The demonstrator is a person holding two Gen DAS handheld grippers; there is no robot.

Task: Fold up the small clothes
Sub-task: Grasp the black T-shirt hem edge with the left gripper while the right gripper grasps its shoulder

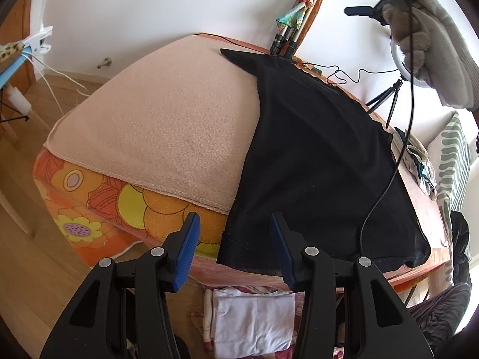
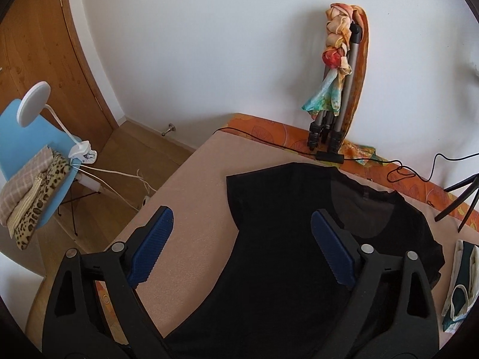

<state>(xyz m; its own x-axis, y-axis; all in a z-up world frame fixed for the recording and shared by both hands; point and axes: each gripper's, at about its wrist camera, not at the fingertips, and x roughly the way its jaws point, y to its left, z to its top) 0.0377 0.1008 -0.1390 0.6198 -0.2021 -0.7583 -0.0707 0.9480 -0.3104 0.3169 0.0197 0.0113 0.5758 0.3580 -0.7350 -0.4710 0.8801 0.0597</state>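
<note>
Left gripper [image 1: 235, 249] wide open, holding nothing, poised at black T-shirt's [image 1: 314, 161] hem, near the table edge. Right gripper [image 2: 242, 248] also spread wide, empty, hovering over the shirt's chest; neckline ahead-right. Shirt lies flat on beige blanket [image 1: 167, 125].

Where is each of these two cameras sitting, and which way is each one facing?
Left wrist: sits on the left gripper at the table's near edge, looking across the black shirt and beige blanket; its open blue-padded fingers show.
Right wrist: sits on the right gripper above the shirt, facing the wall and tripod; its open fingers show.
Shared: shirt, blanket, tripod.
</note>
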